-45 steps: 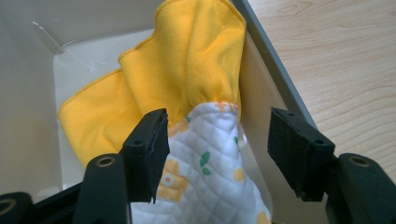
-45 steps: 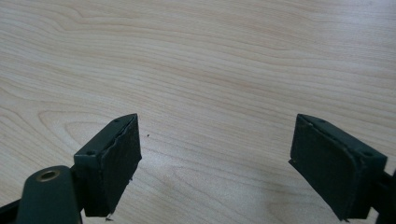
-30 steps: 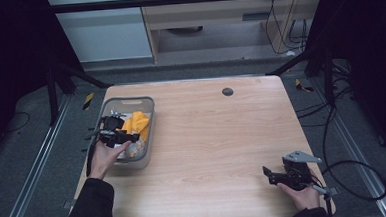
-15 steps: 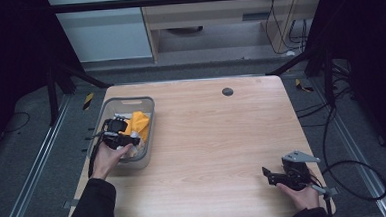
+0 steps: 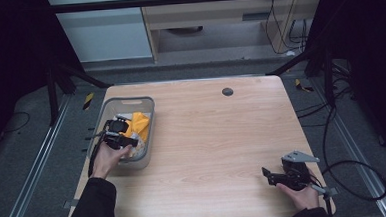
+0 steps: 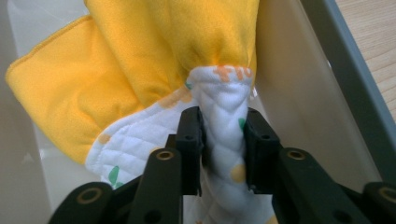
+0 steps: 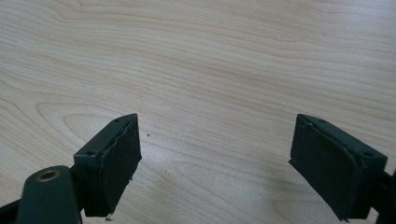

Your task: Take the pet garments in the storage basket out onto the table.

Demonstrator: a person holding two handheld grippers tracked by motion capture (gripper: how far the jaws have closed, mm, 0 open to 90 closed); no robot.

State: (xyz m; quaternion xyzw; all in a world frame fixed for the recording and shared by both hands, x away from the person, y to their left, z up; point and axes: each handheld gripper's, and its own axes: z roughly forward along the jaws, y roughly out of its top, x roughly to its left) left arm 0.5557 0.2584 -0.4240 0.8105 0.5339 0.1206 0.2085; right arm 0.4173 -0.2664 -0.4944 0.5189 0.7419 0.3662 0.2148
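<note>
While the left tool (image 5: 127, 141) sits inside the grey bin (image 5: 149, 122) at the worktop's (image 5: 217, 137) left edge in the high view, its jaws have just been closing, with a fold of the yellow cloth (image 5: 137, 122) between them. The left hand (image 5: 106, 160) reaches in from the near side, forearm angled forward and the tool pointing across the bin toward its right wall. Near the worktop's front right corner the right tool (image 5: 265, 175) rests low in the right hand (image 5: 298, 195), pointing left over bare wood, well apart from the bin.

Seen from the left gripper view, the pads (image 6: 190, 140) pinch a bunched ridge of the cloth's white quilted side (image 6: 224, 135), the yellow side (image 6: 140, 51) fanning out above, close to the bin wall (image 6: 299, 98). A good lift, I judge, goes straight up and clear of that wall, slowly, so the thick fold does not slip out.

From the right gripper view, the jaws stand wide apart over the wood grain (image 7: 210, 60), holding nothing.
</note>
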